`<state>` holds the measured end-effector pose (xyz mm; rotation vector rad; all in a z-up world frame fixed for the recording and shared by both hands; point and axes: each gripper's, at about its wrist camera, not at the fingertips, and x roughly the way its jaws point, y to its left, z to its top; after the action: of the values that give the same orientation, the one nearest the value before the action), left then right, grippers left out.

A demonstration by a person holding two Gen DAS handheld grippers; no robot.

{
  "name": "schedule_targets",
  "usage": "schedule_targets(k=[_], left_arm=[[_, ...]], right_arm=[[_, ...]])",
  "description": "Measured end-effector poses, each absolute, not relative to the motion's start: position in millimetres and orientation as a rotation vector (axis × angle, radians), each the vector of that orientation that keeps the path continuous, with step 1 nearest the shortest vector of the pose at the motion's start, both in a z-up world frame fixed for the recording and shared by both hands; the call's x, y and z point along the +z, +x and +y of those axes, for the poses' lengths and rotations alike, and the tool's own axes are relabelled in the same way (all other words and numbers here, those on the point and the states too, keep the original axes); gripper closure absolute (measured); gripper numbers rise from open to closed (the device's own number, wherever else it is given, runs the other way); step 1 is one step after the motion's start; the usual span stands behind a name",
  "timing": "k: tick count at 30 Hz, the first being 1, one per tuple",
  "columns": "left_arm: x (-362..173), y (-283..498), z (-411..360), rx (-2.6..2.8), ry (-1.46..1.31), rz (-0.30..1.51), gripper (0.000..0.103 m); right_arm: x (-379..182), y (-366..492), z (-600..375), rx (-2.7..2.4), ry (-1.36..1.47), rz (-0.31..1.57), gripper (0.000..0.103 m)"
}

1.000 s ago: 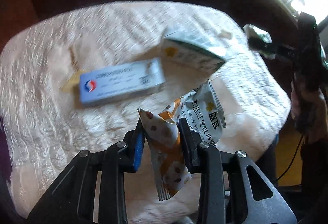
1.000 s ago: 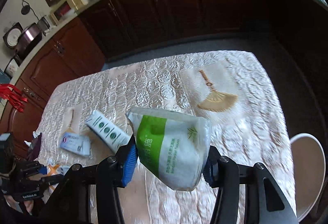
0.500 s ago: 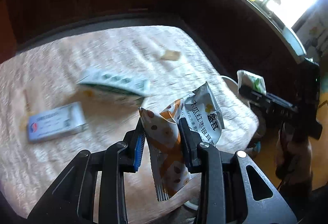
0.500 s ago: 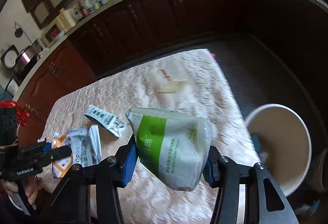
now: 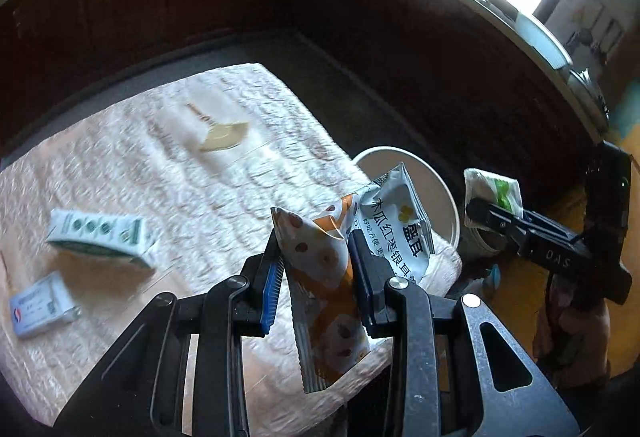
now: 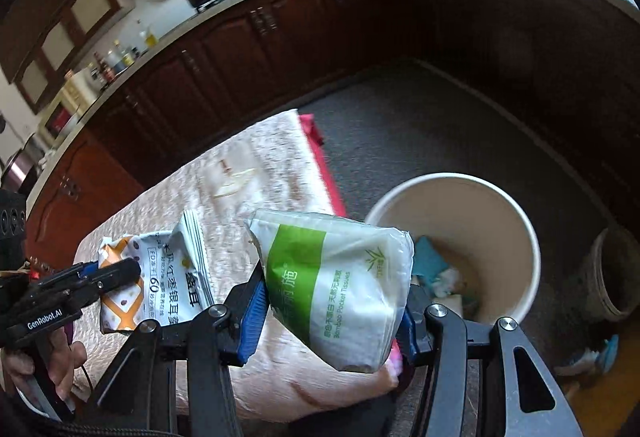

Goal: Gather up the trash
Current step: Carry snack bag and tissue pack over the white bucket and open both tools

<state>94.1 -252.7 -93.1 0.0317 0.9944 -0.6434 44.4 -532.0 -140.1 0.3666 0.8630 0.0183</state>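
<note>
My left gripper (image 5: 316, 273) is shut on an orange-and-white snack wrapper (image 5: 328, 277), held over the table's right end. In the right wrist view the same wrapper (image 6: 160, 285) shows at the left, in the left gripper (image 6: 116, 273). My right gripper (image 6: 332, 301) is shut on a green-and-white pocket tissue pack (image 6: 340, 285), just left of the white trash bin (image 6: 520, 221). From the left wrist view the tissue pack (image 5: 494, 189) and right gripper (image 5: 492, 213) hang beside the bin (image 5: 440, 189), which stands on the floor past the table edge.
A green-and-white carton (image 5: 100, 237) and a blue-and-white box (image 5: 40, 305) lie on the quilted tablecloth (image 5: 140, 177), with a small fan-shaped item (image 5: 224, 133) farther back. The bin holds some rubbish (image 6: 436, 269). Dark kitchen cabinets (image 6: 280, 37) ring the floor. A second pail (image 6: 616, 277) stands at right.
Both grippers have swept rightwards over the table toward its end, each keeping its hold. The bin has come into view, and the boxes have slid to the left of the left wrist view.
</note>
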Motion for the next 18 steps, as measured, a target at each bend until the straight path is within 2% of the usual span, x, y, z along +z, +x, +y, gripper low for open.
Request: schedule_targets(k=[18], left_arm=[[-94.0,111.0,-334.2,-0.683,0.093,0.989,0.074]], right_arm=[[-159.8,9.9,-602.8,-0.126,0.466,0.877,0.051]])
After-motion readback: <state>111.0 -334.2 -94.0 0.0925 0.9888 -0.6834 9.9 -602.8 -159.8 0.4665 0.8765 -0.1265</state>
